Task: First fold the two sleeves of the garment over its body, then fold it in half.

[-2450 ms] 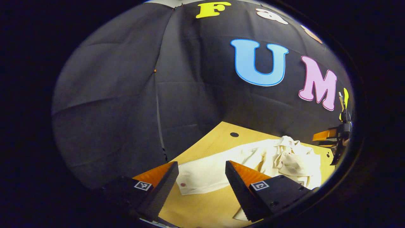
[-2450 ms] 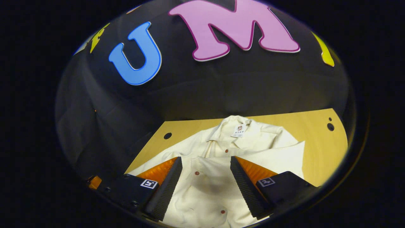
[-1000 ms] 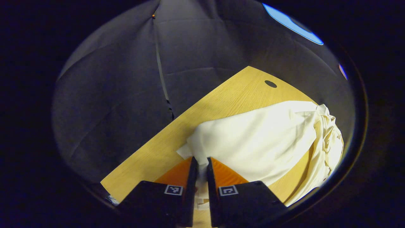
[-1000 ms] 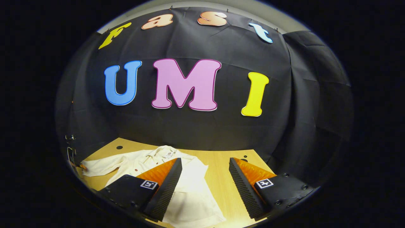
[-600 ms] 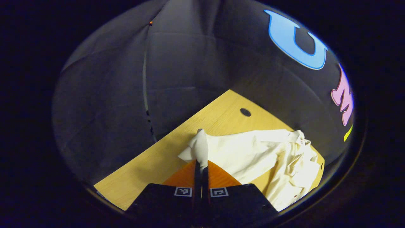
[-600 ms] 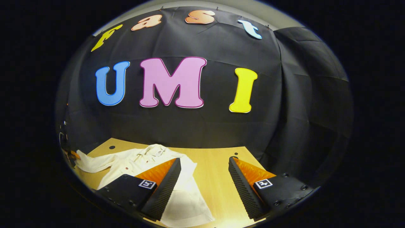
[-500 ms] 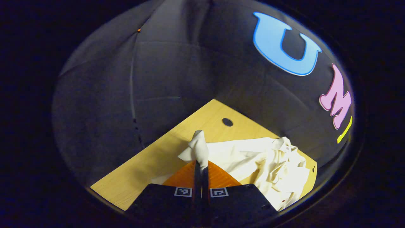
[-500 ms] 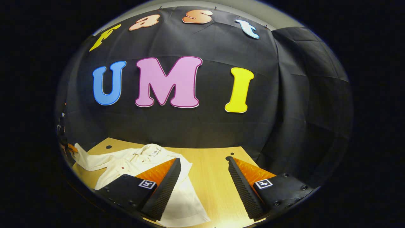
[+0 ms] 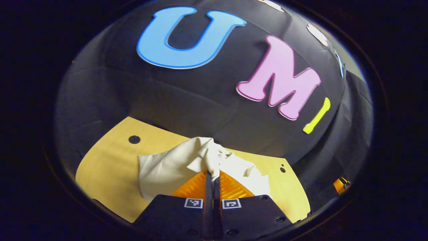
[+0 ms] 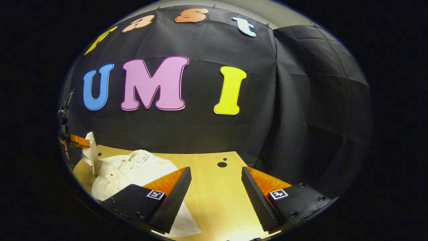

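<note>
Cream cloth of the garment's sleeve (image 9: 204, 155) is pinched between the closed fingers of the left tool (image 9: 212, 177) and lifted off the wooden worktop (image 9: 103, 160); beyond, toward 12 o'clock, the garment (image 9: 167, 170) lies bunched. In the right gripper view the right tool (image 10: 215, 190) stands wide apart, gripping nothing, above bare worktop, with the garment at 9 o'clock

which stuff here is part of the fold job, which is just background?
In play:
- cream button-up cloth garment
- its sleeve, pinched in the left gripper
- right gripper, open above the table

Background:
- light wooden table
- black cloth wall
</note>
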Motion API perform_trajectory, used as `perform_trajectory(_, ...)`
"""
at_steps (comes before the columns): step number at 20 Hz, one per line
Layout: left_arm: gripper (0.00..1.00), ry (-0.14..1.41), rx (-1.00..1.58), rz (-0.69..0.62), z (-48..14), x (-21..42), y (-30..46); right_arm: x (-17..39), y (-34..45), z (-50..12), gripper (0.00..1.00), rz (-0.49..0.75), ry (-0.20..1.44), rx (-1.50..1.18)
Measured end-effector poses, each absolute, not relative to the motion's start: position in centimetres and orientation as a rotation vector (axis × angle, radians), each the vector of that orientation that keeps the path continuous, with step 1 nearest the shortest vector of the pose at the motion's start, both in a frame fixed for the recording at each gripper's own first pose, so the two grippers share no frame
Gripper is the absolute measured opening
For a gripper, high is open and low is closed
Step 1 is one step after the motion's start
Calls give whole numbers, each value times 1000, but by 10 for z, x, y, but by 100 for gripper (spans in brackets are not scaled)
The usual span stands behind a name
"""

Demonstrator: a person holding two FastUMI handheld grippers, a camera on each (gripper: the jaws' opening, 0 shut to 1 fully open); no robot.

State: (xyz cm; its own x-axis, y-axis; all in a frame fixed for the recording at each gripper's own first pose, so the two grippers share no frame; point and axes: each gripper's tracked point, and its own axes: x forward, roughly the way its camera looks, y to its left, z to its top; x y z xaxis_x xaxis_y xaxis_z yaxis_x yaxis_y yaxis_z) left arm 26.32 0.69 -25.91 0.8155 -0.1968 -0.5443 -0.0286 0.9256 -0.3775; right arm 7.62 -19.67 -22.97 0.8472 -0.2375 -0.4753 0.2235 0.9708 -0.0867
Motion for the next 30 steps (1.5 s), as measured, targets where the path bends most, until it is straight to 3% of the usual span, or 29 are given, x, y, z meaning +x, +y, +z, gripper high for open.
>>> perform_trajectory(3, 6, 624, -364, -197, -267, 282, -64, 67, -220, -234, 97, -276, 516, -35)
perform_trajectory(7, 6, 664, -408, -245, -297, 300, -137, 51, -251, -249, 97, -315, 547, -54)
perform_trajectory(10, 17, 675, -428, -261, -314, 313, -172, 43, -274, -264, 97, -335, 574, -75)
perform_trajectory(11, 35, 676, -445, -283, -318, 316, -187, 41, -278, -269, 96, -338, 583, -66)
perform_trajectory(12, 41, 679, -465, -319, -318, 315, -201, 40, -281, -272, 97, -341, 588, -55)
perform_trajectory(13, 73, 680, -463, -325, -321, 315, -207, 39, -282, -276, 97, -343, 593, -48)
perform_trajectory(14, 80, 679, -441, -320, -326, 317, -210, 38, -281, -280, 96, -340, 598, -42)
perform_trajectory(15, 97, 673, -415, -313, -325, 313, -207, 38, -277, -285, 97, -334, 607, -37)
perform_trajectory(23, 96, 738, -243, -238, -331, 225, -121, 24, -174, -363, 97, -107, 836, 83)
perform_trajectory(27, 96, 799, -195, -119, -352, 157, -40, -7, -128, -416, 97, -30, 1032, 143)
perform_trajectory(30, 96, 927, -69, 0, -399, 86, 32, -36, -105, -450, 98, -24, 1150, 171)
